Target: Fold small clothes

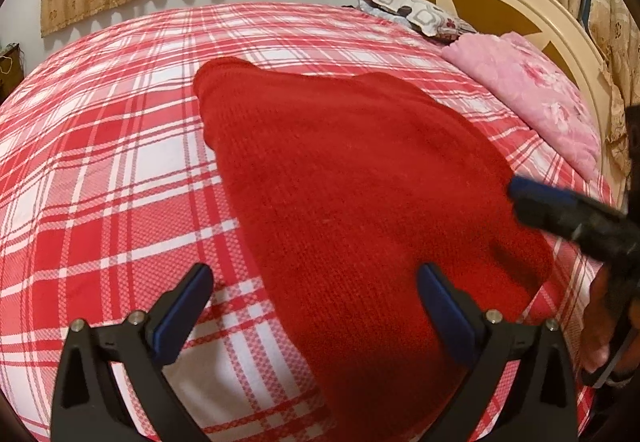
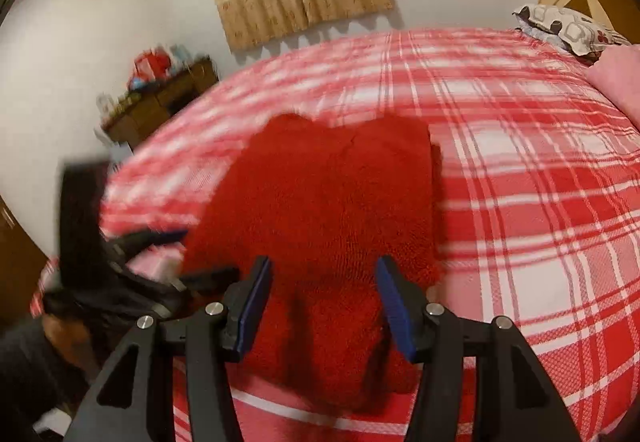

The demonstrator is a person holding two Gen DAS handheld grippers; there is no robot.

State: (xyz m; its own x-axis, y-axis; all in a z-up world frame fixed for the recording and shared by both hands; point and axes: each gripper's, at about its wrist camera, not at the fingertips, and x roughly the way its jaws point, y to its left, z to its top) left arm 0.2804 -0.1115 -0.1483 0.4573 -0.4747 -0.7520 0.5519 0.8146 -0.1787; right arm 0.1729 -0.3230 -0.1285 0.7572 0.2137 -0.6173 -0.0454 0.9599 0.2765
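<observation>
A red knitted garment (image 1: 360, 178) lies spread flat on the red-and-white checked bed (image 1: 100, 182), one edge slightly rumpled.

The sweater (image 1: 352, 178) lies on the bed (image 1: 100, 170). At two o'clock from it lie a blanket (image 1: 532, 90) and pillow (image 1: 416, 16), before the headboard (image 1: 520, 6).

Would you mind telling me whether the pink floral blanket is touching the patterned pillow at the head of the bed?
Touching: the left wrist view shows the pink floral blanket running up against the patterned pillow, no gap.
</observation>
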